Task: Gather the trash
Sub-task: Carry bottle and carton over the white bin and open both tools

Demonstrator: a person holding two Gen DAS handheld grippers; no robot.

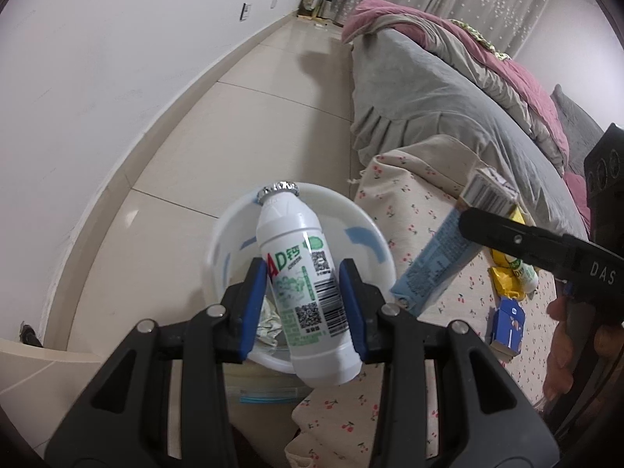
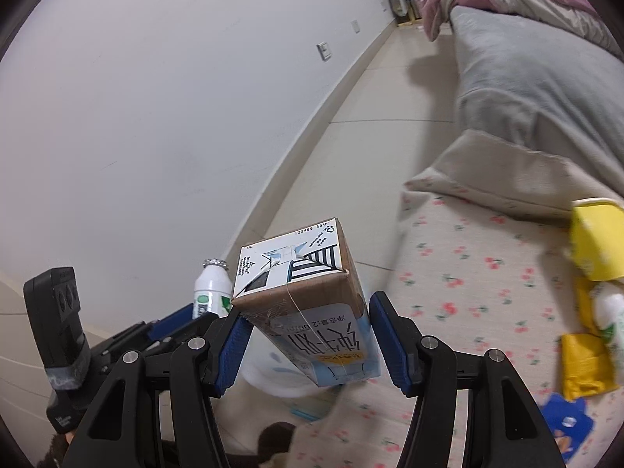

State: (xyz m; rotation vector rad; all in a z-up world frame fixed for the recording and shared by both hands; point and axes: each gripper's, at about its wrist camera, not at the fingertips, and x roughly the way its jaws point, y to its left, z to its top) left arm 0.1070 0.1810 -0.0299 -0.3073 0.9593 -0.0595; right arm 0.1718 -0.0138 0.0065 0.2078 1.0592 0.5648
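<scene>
Nearest in the left wrist view, the left gripper point(image 1: 304, 304) has its jaws partly open, and the white drink bottle point(image 1: 308, 292) lies between the blue pads, its foil-capped neck pointing away; the left pad touches it, while a narrow gap shows at the right pad. Directly beneath it sits the white bin point(image 1: 351, 210), its round rim just off the edge of the bed, with crumpled foil point(image 1: 267, 323) already inside.

The right gripper point(image 2: 308, 335) has its jaws closed part-way on a blue milk carton point(image 2: 312, 312), held end-forward; whether both pads press it I cannot tell. From this view the carton hangs over the bin point(image 2: 273, 382), beside the bottle point(image 2: 210, 288).

To the right, the cherry-print cloth point(image 1: 409, 210) covers the bed corner, its edge dropping beside the bin. On it lie a yellow wrapper point(image 1: 507, 284), a second small bottle point(image 1: 528, 273) and a blue packet point(image 1: 507, 323). The right view also shows a yellow cup point(image 2: 596, 238) that the left view hides behind the carton point(image 1: 433, 265).

Farther off, a strip of bare tiled floor point(image 1: 241, 109) runs between the white wall point(image 1: 97, 78) and the grey bedding point(image 1: 448, 89), leaving open room on the bin's far side. A pink blanket point(image 1: 487, 50) is heaped at the far end.
</scene>
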